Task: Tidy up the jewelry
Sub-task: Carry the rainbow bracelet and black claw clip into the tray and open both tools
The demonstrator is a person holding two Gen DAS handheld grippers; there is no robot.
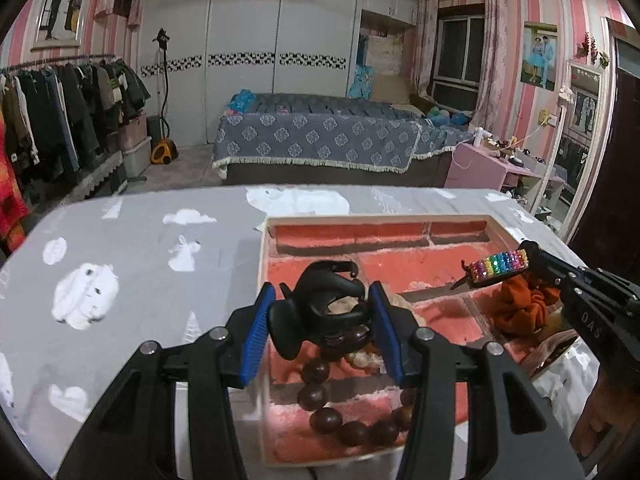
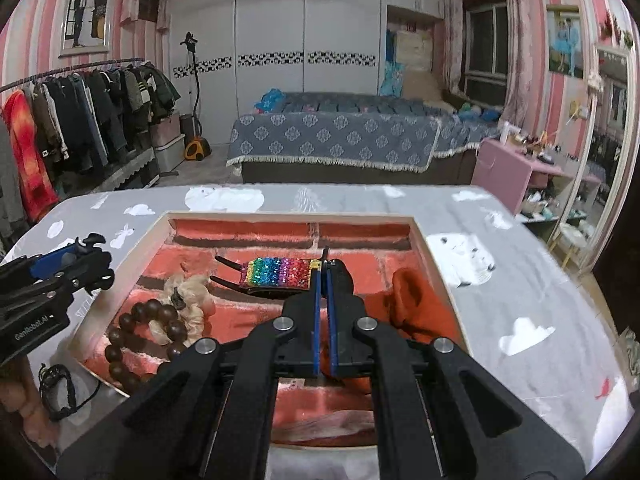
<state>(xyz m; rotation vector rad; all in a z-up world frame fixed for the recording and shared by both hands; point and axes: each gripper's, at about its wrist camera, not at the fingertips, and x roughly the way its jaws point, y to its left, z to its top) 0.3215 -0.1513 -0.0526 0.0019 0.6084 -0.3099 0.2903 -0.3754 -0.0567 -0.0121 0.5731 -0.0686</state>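
Table [image 2: 520,280] first: grey cloth w/ white prints, tray [image 2: 430,258] sits mid-table, red-lined, split into compartments by low ridges. Already in the tray: orange scrunchie [image 2: 416,300] at its right side, bead bracelet [image 2: 132,332] at front-left w/ a pale scrunchie [image 2: 192,296] just behind it. Your left gripper [image 1: 322,326] is abt half open but clamped on the black claw clip [image 1: 320,304], hanging over the tray's front-left, right above the beads. Your right gripper [image 2: 324,276] is pinched fully closed on the end of the rainbow clip [image 2: 278,273], which sticks out sideways above the tray's middle. Looks like both are on the way down to drop. Do one side at a time imo. Pick a free compartment for each; don't dump the claw clip on the beads, shift it toward the back row, which looks bare. Lower till the piece nearly touches the lining, then let go, so nothing bounces over a ridge. Keep the two grippers apart.
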